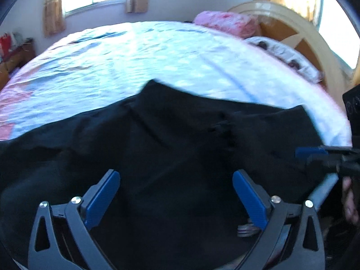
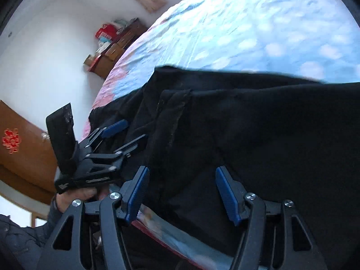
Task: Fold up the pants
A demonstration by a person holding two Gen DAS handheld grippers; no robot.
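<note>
Black pants (image 1: 175, 139) lie spread across the near edge of a bed, one layer folded over another; a hem or seam edge shows in the right wrist view (image 2: 177, 112). My left gripper (image 1: 176, 186) is open, its blue pads wide apart just above the cloth. It also shows in the right wrist view (image 2: 126, 132) at the pants' left edge. My right gripper (image 2: 182, 186) is open over the pants near the bed's front edge. In the left wrist view the right gripper (image 1: 315, 155) comes in from the right at the pants' edge.
The bed sheet (image 1: 139, 54) is light blue with pink patches. A pink bundle (image 1: 227, 22) and a pillow (image 1: 283, 56) lie by the wooden headboard (image 1: 299, 31). A low cabinet with boxes (image 2: 112, 49) stands by the wall. A wooden door (image 2: 20, 148) is at the left.
</note>
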